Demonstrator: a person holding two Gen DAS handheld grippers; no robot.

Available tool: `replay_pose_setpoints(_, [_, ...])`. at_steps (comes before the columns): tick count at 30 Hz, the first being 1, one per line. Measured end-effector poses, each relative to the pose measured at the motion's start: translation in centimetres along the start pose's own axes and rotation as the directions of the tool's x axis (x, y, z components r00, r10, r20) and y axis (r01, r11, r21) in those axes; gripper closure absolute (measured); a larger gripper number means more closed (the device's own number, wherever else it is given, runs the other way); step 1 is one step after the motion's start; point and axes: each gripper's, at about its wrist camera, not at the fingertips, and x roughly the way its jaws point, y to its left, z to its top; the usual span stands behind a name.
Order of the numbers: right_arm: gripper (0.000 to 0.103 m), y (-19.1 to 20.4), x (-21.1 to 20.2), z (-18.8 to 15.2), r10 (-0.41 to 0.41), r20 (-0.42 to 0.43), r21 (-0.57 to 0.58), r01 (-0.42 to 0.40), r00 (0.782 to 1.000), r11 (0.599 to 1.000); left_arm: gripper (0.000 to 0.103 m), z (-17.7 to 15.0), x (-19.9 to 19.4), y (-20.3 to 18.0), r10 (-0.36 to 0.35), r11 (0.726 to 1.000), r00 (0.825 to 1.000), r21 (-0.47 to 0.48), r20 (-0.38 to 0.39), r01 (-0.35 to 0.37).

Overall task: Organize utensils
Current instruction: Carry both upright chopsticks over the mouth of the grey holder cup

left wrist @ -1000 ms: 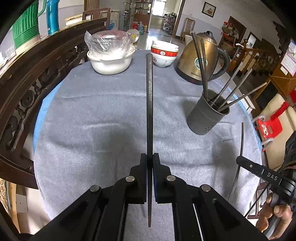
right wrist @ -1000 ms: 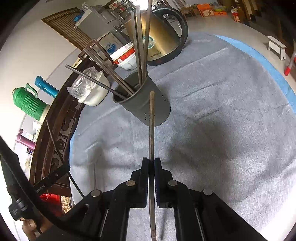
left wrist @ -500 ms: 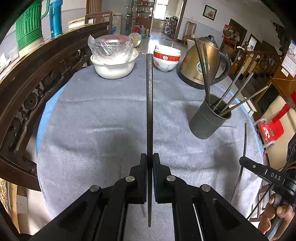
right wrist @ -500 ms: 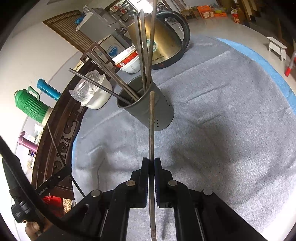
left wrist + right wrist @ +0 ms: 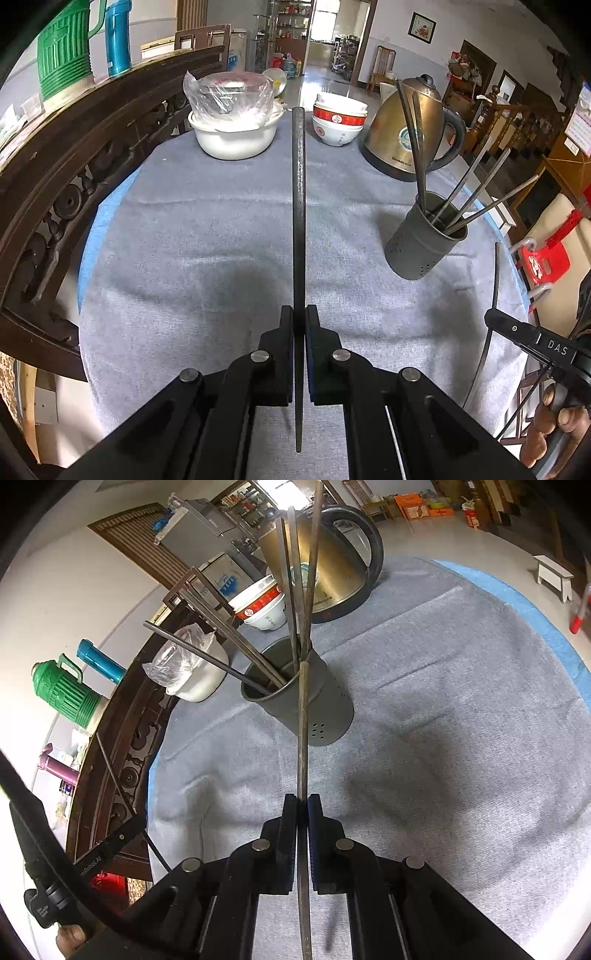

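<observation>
The dark chopstick (image 5: 298, 206) is pinched between the fingers of the left gripper (image 5: 299, 321) and points straight forward above the grey cloth (image 5: 192, 236) of the round worktop (image 5: 86, 254). A second, brownish chopstick (image 5: 303, 731) is pinched by the fingers of the right gripper (image 5: 302, 808); its far tip stands at the rim of the grey holder (image 5: 317, 705), but I cannot tell if it touches the rim. The grey holder stands upright on the cloth and carries several chopsticks (image 5: 258, 661), which lean out in different directions. In the left wrist view this holder (image 5: 424, 243) is to the right of the held chopstick and well apart from it.

Behind the holder stands a golden kettle (image 5: 406, 129) with a dark handle. Beside the kettle there are stacked bowls with a red band (image 5: 338, 122), and further left a white bowl (image 5: 232, 136) with clear plastic over it. A dark carved wooden chair back (image 5: 59, 177) curves along the left edge of the worktop. Behind it stand a green thermos (image 5: 62, 55) and a blue bottle (image 5: 118, 37).
</observation>
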Motion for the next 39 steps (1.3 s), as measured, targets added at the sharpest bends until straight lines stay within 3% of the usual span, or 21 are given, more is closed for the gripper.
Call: replay_pose_setpoints(39, [0.097, -0.2, 0.3, -0.1, 0.030, 0.019, 0.034, -0.031, 0.999, 0.999, 0.097, -0.1, 0.1, 1.8, 0.018, 0.999, 1.000, -0.049, 0.024, -0.017])
